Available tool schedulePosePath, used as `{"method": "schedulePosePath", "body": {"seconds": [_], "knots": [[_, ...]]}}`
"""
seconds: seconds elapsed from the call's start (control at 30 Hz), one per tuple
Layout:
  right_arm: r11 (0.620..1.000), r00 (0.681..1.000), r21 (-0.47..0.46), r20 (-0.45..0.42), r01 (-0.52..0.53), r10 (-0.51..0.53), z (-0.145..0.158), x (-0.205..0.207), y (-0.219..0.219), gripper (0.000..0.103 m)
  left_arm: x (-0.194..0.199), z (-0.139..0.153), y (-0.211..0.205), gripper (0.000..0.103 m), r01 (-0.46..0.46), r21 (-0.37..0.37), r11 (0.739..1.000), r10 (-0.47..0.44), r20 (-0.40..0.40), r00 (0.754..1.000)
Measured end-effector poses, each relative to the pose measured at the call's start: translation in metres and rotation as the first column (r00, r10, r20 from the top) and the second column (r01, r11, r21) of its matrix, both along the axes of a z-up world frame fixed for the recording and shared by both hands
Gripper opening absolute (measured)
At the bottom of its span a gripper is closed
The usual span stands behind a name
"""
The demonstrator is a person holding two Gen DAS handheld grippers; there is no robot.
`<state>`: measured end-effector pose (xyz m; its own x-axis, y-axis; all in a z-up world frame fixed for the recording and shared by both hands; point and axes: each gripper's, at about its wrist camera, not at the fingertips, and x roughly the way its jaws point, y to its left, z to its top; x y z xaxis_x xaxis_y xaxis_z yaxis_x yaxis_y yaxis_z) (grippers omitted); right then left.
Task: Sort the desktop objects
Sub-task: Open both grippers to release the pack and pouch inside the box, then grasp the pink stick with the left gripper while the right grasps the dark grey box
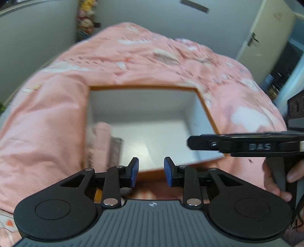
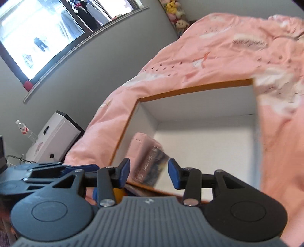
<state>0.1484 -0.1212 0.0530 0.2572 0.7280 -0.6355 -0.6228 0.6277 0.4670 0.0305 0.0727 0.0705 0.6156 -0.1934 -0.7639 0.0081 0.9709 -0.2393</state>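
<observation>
An open box (image 1: pixel 144 88) with an orange rim and white inside lies on a pink bedspread (image 1: pixel 47 117); it also shows in the right wrist view (image 2: pixel 193 88). A pink packet (image 1: pixel 101 136) and a dark printed packet (image 1: pixel 115 150) stand against its left wall; both show blurred in the right wrist view, the pink one (image 2: pixel 141 142) behind the dark one (image 2: pixel 152 165). My left gripper (image 1: pixel 151 172) is open and empty at the box's near edge. My right gripper (image 2: pixel 149 174) is open and empty, above the near left corner; it shows from the side in the left wrist view (image 1: pixel 191 141).
The pink bedspread (image 2: pixel 209 47) surrounds the box. A grey wall with a window (image 2: pixel 38 36), a white cabinet (image 2: pixel 55 136) and a water bottle (image 2: pixel 25 131) are to the left. A door (image 1: pixel 266 30) stands at the far right. Plush toys (image 1: pixel 86 17) sit behind the bed.
</observation>
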Motion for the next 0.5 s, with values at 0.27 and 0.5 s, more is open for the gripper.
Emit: {"method": "schedulePosePath", "body": {"seconds": [0.27,0.5], "knots": [[0.992,0.998,-0.123,-0.056,0.026,-0.033,-0.010,-0.038,-0.091,0.047,0.004,-0.031,-0.034,0.033,0.106,-0.002,0.994,-0.106,-0.118,0.987],[0.973,0.985,-0.228,-0.172,-0.037,-0.003,-0.058,-0.046,-0.101,0.045,0.000,-0.045,-0.048,0.034,0.155,0.004,0.988,-0.152,-0.186,0.971]]}}
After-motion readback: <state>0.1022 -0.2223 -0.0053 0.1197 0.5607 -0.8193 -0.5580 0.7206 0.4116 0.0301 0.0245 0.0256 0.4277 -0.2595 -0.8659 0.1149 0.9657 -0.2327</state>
